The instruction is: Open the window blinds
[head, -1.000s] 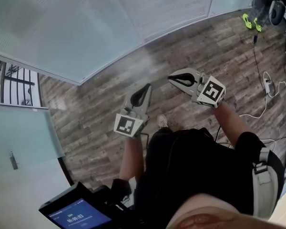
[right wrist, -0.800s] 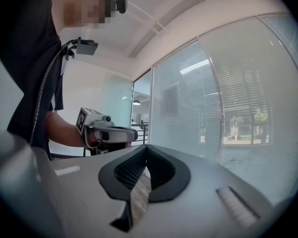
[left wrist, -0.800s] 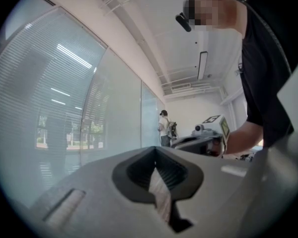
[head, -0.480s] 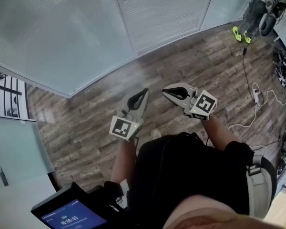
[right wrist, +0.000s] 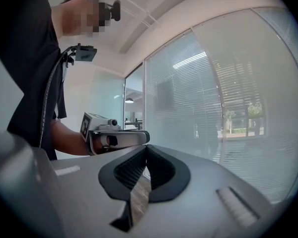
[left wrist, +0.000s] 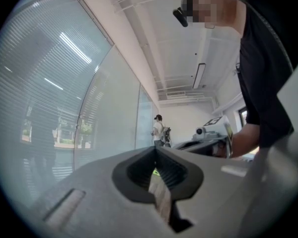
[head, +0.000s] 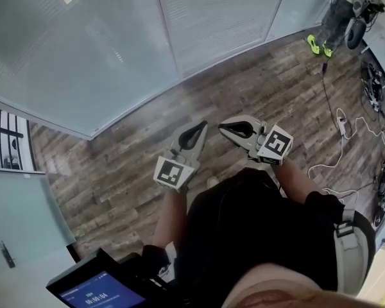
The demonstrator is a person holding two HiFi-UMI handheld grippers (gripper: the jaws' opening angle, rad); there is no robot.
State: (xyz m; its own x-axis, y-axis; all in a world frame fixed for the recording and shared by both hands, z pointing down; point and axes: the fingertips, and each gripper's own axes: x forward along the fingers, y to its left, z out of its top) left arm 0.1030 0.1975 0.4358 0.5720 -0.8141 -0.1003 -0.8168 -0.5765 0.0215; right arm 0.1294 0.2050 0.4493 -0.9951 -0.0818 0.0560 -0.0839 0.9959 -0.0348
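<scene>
Stepping along the blinds [head: 218, 18] over the last second, left gripper [head: 200, 126] and right gripper [head: 223, 128] ride side by side, both closed on nothing, well short of the blinds: approach only, no control reached.

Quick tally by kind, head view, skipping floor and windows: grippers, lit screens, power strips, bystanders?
Grippers: 2 (left gripper, right gripper, both shut, empty)
Lit screen: 1
Power strip: 1
Bystander: 1
Total: 5
</scene>
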